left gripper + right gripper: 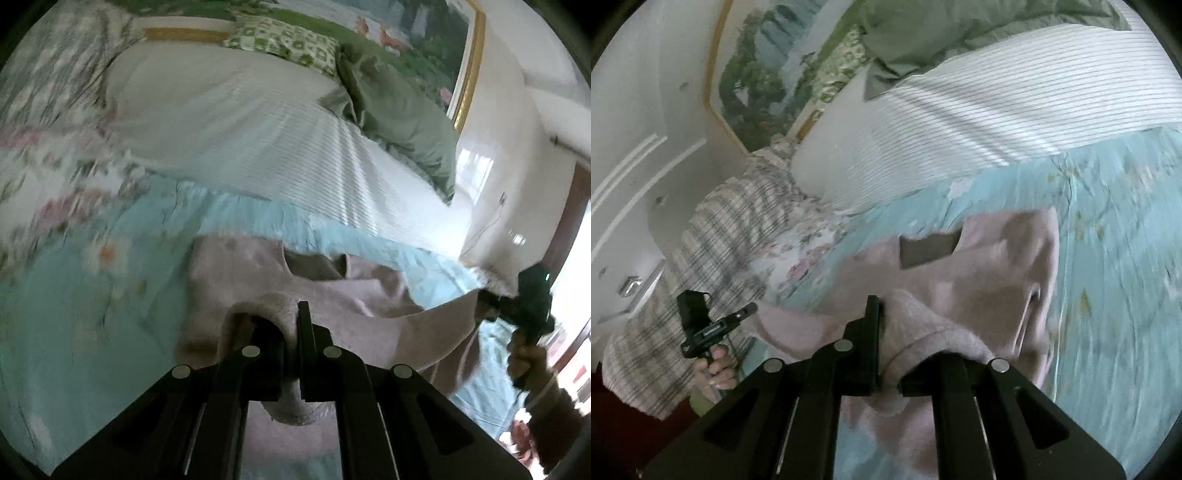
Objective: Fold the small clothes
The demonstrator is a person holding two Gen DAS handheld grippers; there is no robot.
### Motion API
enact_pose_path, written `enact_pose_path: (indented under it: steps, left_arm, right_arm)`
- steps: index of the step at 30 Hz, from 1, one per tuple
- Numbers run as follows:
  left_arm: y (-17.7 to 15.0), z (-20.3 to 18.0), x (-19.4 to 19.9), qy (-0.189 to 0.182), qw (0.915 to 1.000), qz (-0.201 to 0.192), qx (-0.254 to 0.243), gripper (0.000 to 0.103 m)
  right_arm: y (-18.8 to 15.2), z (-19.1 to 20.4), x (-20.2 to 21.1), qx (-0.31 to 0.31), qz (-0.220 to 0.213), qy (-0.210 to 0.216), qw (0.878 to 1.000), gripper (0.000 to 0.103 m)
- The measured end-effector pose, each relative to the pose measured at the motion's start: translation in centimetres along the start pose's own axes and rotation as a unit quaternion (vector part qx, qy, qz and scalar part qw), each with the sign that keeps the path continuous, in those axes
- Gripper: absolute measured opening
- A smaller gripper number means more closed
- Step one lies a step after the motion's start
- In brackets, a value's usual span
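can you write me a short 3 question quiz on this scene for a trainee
1. True or false: both grippers are clamped on the pink garment.
2. What lies directly beneath the garment?
A. a wooden table
B. a light blue floral bedspread
C. a tiled floor
3. Fill in: beyond the bedspread lies a white ____ sheet.

Key
1. True: left gripper and right gripper each pinch fabric.
2. B
3. striped

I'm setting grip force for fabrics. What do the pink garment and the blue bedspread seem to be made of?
The pink garment looks like soft fleece or brushed knit: matte, fuzzy, with thick rounded folds at the right tool. The blue bedspread looks like thin smooth woven cloth with a flower print and slight sheen; blur leaves this uncertain.
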State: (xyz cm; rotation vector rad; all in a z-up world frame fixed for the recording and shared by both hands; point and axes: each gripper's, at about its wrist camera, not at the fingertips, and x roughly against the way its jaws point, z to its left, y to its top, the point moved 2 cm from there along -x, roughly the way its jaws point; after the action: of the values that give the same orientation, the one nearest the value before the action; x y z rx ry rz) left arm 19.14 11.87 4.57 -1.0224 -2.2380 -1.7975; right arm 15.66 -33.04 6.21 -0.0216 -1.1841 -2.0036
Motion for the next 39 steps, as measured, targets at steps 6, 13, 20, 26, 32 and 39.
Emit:
enact_pose_path:
  steps: [6,13,20,26,32,39]
  left_arm:
    - [3.6,2.1,-7.9,0.036,0.999,0.026,-0.001,0.004]
    - [2.7,7.4,-16.8,0.081,0.9921,0.084,0.048,0.004]
    - [1.6,8.6,-19.0,0.089,0.9875,0.119,0.053,0.01]
    - [0.3,5.1,-13.8,0.065,0.9926,0.101,0.018,0.051]
    - [-2.3,-0.3,-14.0,-0.009,0.9886,0.148,-0.027,0.051]
    - [-4.2,-2.8,-20.1,0.008,0.9722,0.224,-0.066,0.051]
  right_arm:
    - [4.4,-4.7,-5.0,-0.026,-0.004,-0.057,0.998,0.008]
    - [4.8,-10.2,-11.3,-0.055,0.056,-0.124,0.989,0.008]
    - [4.0,-13.3,-13.1,-0.112,0.1,-0.155,0.976,0.009]
    - [4.4,-10.8,-7.5,-0.095,0.014,-0.166,0.981,0.056]
    - [4.7,-7.3,-4.5,-0.076,-0.042,-0.163,0.983,0.057]
    - [-1.0,-1.6,-14.8,0.116,0.209,-0.122,0.963,0.046]
